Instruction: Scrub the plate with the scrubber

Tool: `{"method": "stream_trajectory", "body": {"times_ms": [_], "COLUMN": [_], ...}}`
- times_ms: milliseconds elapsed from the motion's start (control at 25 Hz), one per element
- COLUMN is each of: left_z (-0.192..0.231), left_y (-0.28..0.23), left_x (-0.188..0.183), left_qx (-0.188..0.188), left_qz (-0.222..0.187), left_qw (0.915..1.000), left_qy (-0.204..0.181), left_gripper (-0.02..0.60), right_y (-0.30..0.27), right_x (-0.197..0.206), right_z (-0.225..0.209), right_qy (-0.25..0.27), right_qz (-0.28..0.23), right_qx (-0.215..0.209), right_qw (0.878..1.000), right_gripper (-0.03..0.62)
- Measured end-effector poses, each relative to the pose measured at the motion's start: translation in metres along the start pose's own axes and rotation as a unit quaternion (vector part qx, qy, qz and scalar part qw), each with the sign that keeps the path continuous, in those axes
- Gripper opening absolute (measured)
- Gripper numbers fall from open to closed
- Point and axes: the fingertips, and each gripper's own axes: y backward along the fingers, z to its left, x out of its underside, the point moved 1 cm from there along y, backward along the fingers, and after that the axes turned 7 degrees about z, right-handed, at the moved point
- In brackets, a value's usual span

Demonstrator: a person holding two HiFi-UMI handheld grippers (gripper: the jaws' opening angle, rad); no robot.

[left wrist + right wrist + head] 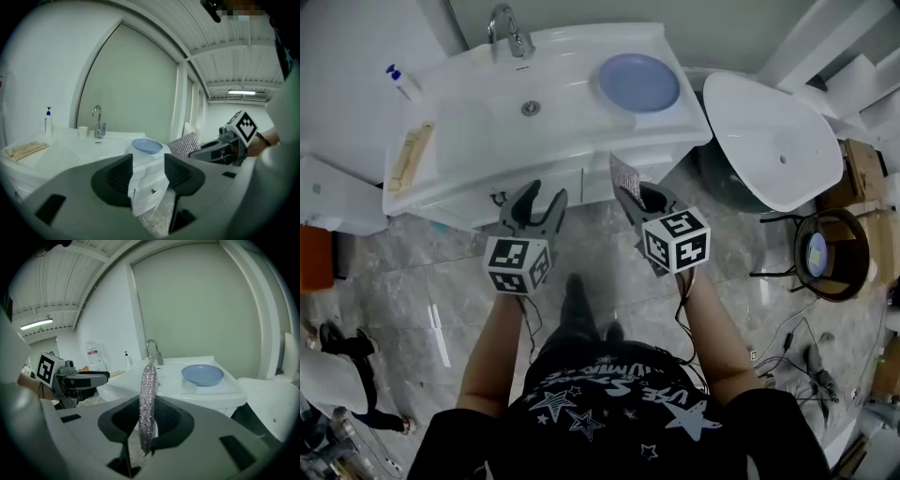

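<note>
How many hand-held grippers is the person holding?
2. The left hand-held gripper is in front of the sink cabinet, jaws apart and empty; the right hand-held gripper, beside it, is shut on the scrubber. None appear hidden.

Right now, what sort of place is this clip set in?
Probably a bathroom mock-up in a showroom or workshop rather than a home: a white washbasin with a faucet, and a loose second basin standing on the tiled floor.

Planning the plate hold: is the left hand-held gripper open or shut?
Open: the left hand-held gripper shows its jaws standing apart, with nothing between them.
</note>
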Motion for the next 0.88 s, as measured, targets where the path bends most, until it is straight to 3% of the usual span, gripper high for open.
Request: {"method": "stream_trajectory", "body": {"times_ms": [520, 880], "left_z": [-0.117, -0.172], "left_y": [0.100, 0.149], "left_x": [0.014, 0.018], "left_qx": [-0.031, -0.045], "left_qz": [-0.040, -0.050], "left_qw": [0.9987, 0.9976], "left_qy": [-0.007, -0.014], "left_gripper": [0.217, 0.218], "right_y": [0.134, 0.189], "right_x": [0.059, 0.079], "right_z": [0.043, 0.062], "right_qy": [0.020, 0.003], "right_qz": [-0.039, -0.076], "right_qx": [-0.020, -0.041], "right_qw": [0.999, 0.996], "right_gripper": [0.084, 0.080]}}
